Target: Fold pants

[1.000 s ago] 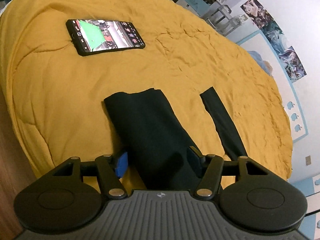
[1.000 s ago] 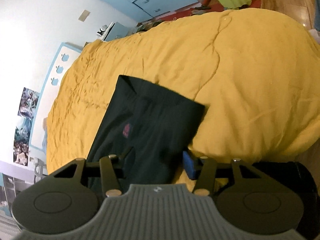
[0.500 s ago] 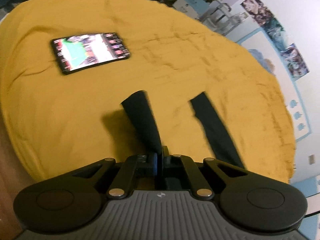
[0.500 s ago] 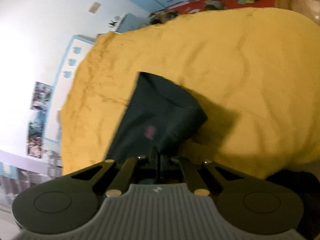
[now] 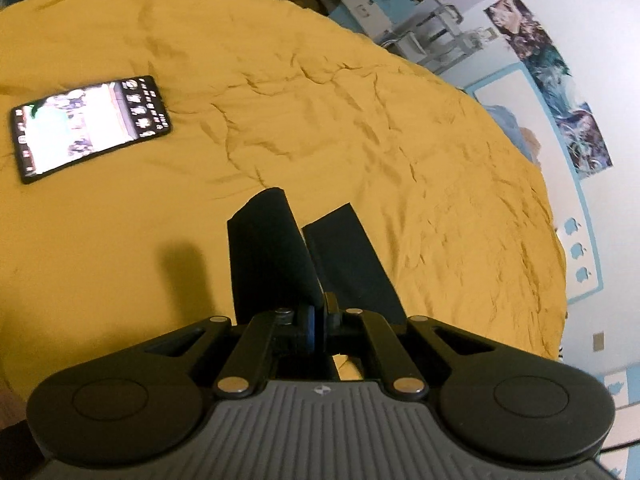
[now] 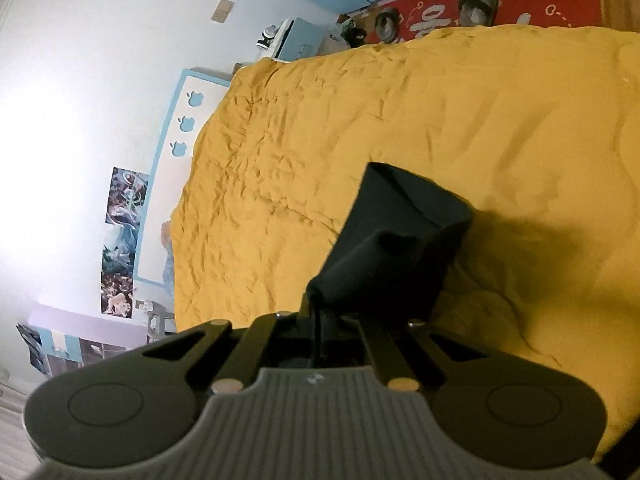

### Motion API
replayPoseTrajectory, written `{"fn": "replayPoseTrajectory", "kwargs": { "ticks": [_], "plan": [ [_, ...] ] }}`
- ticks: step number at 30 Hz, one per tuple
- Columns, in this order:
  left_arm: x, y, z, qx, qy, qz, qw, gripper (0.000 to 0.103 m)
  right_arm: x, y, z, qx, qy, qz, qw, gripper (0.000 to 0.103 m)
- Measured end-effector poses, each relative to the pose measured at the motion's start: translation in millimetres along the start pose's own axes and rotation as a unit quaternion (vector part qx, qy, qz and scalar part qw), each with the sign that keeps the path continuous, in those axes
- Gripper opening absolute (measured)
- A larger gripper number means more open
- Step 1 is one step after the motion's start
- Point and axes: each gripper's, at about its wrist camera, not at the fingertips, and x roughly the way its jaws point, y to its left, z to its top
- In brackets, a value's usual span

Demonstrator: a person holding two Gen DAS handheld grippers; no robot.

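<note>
A second ago both tools stand open over the black pants [image 5: 276,256] lying flat on the yellow bed [image 5: 320,120]. Now the left tool [image 5: 318,312] is clamped on one edge and the right tool [image 6: 316,316] on another, and the cloth hangs lifted and bunched off the bed. The phone [image 5: 90,126] now sits further left in the left view.

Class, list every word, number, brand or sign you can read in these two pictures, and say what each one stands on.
Nothing reads for certain.
Black phone on the yellow bedspread: lit screen with icons, too blurred to read.
Red floor mat: white lettering, cut off and unreadable.
Wall posters: no legible text.
Small emblem on each gripper body: a mark, no letters.
Black pants: no label visible.
</note>
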Motion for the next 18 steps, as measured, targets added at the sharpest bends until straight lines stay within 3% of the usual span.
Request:
{"fn": "replayPoseTrajectory", "kwargs": {
  "ticks": [5,11,18],
  "plan": [
    [39.4,-19.2,10.0,-0.009,0.013,0.014,0.9998,0.003,41.1,9.6,25.7,0.016,0.016,-0.012,1.000,0.000],
    [98.0,-29.0,18.6,-0.048,0.046,0.059,0.9961,0.003,102.7,16.1,50.2,0.033,0.047,-0.041,0.997,0.000],
    [143.8,-69.4,33.8,-0.043,0.047,0.059,0.9962,0.003,171.2,25.8,84.0,0.050,0.070,-0.058,0.995,0.000]
  ]
}}
